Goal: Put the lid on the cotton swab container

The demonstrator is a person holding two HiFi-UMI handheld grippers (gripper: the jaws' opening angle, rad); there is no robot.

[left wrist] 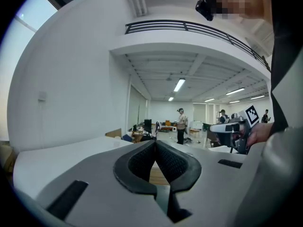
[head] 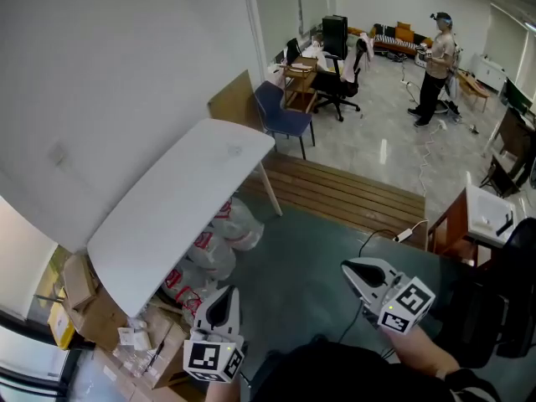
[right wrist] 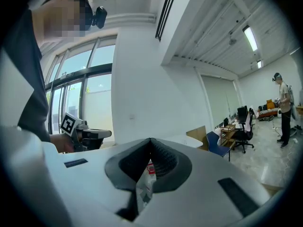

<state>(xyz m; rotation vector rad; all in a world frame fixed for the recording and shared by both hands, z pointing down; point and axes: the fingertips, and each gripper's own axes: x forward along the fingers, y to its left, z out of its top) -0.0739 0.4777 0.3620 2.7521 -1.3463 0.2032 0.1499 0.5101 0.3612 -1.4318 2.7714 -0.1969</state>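
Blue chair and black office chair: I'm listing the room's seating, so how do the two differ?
The blue chair has thin straight legs, while the black office chair sits on a star base. The blue chair stands close to the white table's far end, while the black office chair stands farther off, beside a wooden desk. Both stand upright with nobody sitting in them.

No text readable anywhere. Red print on white bags under the table: too small to make out. Cubes on left gripper and right gripper: square black-and-white markers only, no letters or digits.
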